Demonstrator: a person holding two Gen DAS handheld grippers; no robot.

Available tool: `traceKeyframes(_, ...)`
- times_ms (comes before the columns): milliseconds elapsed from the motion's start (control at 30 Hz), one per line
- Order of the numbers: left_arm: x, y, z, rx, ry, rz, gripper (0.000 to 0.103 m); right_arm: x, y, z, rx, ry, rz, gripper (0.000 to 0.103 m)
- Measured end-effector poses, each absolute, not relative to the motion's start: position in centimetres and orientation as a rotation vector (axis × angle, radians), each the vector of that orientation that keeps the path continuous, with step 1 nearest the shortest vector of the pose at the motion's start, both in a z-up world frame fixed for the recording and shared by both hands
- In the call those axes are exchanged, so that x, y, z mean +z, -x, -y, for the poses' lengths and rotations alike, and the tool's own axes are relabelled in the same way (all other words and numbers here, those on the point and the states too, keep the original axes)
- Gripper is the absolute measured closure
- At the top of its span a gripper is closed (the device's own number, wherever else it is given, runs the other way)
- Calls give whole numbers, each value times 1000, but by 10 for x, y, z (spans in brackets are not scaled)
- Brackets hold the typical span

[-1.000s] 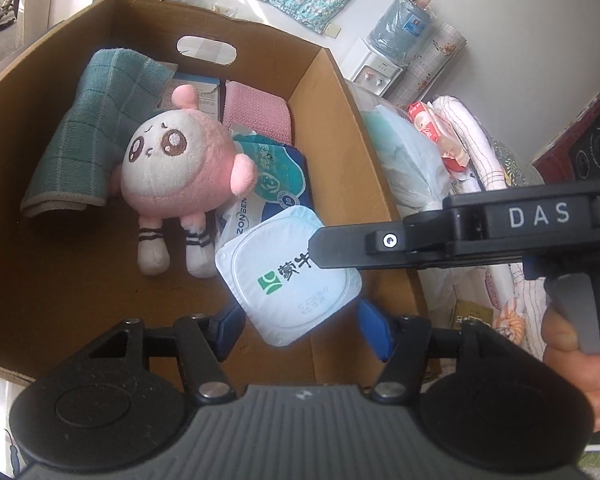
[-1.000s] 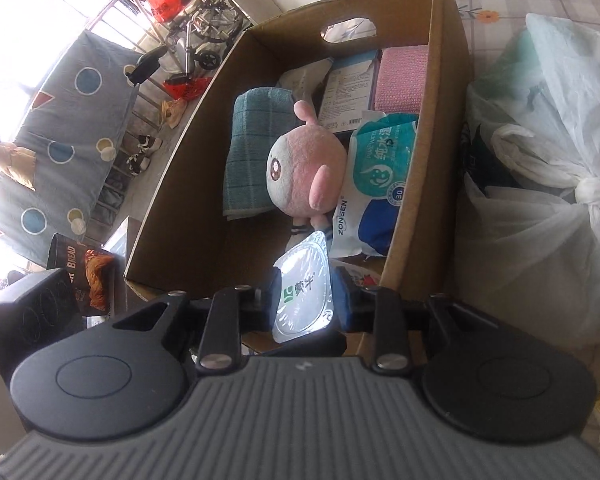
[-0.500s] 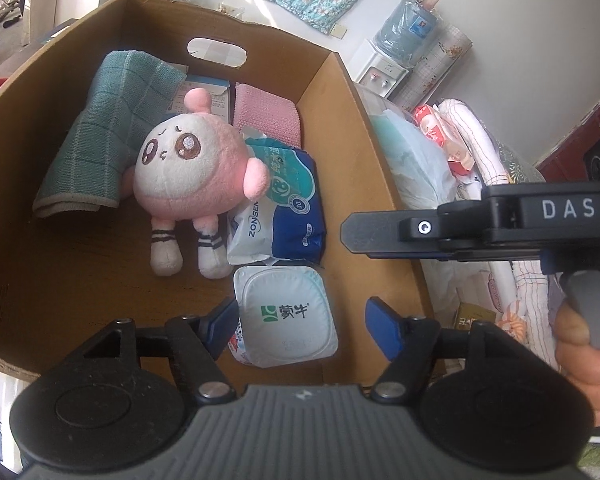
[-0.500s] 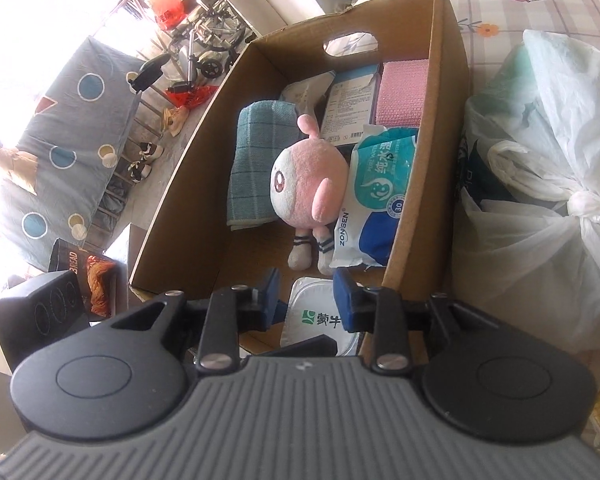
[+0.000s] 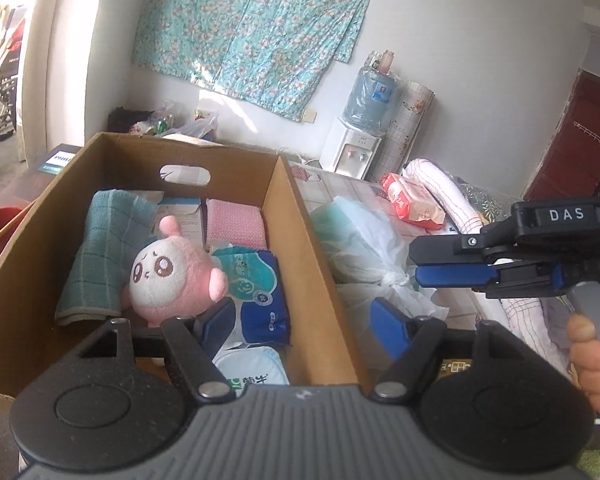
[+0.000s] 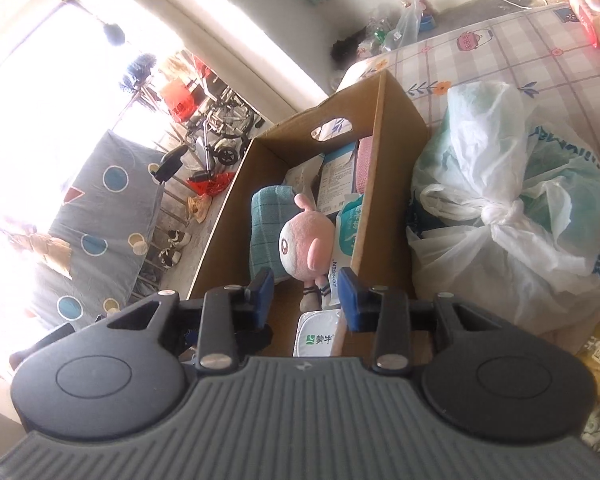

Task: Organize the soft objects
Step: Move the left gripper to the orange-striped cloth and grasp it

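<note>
1. A cardboard box (image 5: 308,240) is seen in both views. Soft things are packed inside it.
2. In the left view, a pink doll (image 5: 172,276) is seen face-on, lying in the middle of the box. In the right view (image 6: 304,244) only its side is shown.
3. A green towel (image 5: 100,256) is leaned on the left wall of the box, touching the doll.
4. A pink cloth (image 5: 236,224) is laid at the far end. It is seen whole in the left view. In the right view (image 6: 366,160) only a strip is shown past the box wall.
5. A blue tissue pack (image 5: 256,288) is laid just right of the doll.
6. A white pouch (image 6: 316,336) with green letters is laid at the near end of the box, by the doll's feet. Its top edge alone is seen in the left view (image 5: 252,368).
7. A knotted plastic bag (image 6: 508,216) is seen best in the right view, just beside the box on a flowered sheet (image 6: 500,48).
8. A water cooler (image 5: 360,136) and a hung flowered cloth (image 5: 252,28) are shown only in the left view. A wheelchair (image 6: 220,128) by the bright window is seen clearly only in the right view.
9. The left claw (image 5: 304,320) is held above the right wall of the box. Its jaws are spread wide and nothing is held.
10. The right claw (image 6: 306,292) is held above the near end of the box, over the pouch. Its jaws are parted and nothing is held. In the left view it (image 5: 432,264) is seen from the side, out over the bag, with a hand (image 5: 592,360) wrapped on its handle.
</note>
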State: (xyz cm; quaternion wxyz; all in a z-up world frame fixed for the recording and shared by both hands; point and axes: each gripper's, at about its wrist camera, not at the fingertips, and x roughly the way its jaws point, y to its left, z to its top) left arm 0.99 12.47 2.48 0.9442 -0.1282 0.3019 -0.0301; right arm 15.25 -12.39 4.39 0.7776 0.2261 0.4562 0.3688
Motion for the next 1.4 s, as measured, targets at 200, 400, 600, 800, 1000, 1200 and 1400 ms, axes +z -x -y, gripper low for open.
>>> traceKeyframes(200, 38, -23, -55, -225, 150, -558, 25, 47, -137, 232, 605, -574, -894, 62)
traceKeyframes(400, 16, -57, 24, -373, 30, -638, 25, 6, -122, 325, 388, -652, -925, 58)
traceKeyframes(600, -26, -94, 97, -490, -69, -762, 25, -54, -121, 375, 226, -719, -998, 57)
traceKeyframes(800, -62, -117, 141, -541, -102, -865, 26, -99, -145, 386, 164, -769, -1059, 57)
traceKeyframes(1000, -82, -133, 160, -559, -124, -935, 30, -124, -165, 386, 155, -817, -1084, 56)
traceKeyframes(1200, -92, -140, 172, -571, -152, -968, 39, -131, -169, 383, 176, -847, -1056, 57)
traceKeyframes(1400, -96, -149, 169, -571, -94, -1000, 55, -136, -169, 389, 191, -886, -1037, 70)
